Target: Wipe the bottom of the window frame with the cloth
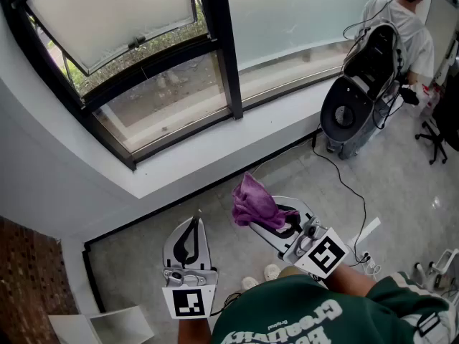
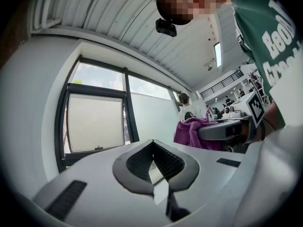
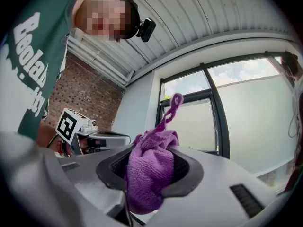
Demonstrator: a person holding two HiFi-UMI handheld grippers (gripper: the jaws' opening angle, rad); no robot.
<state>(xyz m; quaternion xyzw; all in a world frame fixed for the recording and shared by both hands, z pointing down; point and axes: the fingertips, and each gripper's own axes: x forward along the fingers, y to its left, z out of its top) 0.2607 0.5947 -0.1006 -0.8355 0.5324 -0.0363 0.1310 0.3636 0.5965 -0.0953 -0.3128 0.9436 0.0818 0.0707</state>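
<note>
The purple cloth (image 1: 254,203) was clamped between the jaws of the right gripper (image 1: 278,219), bunched above the pads, with a loop standing free at the top. It was held over the floor, well apart from the window frame's bottom rail (image 1: 183,130) and white sill (image 1: 215,165). The left gripper (image 1: 192,229) was beside it, jaws closed tip to tip on nothing.

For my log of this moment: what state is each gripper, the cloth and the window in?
left gripper: shut, nothing between the jaws.
right gripper: shut on the cloth.
cloth: bunched, held up, apart from the window frame.
window sash: tilted open.
</note>
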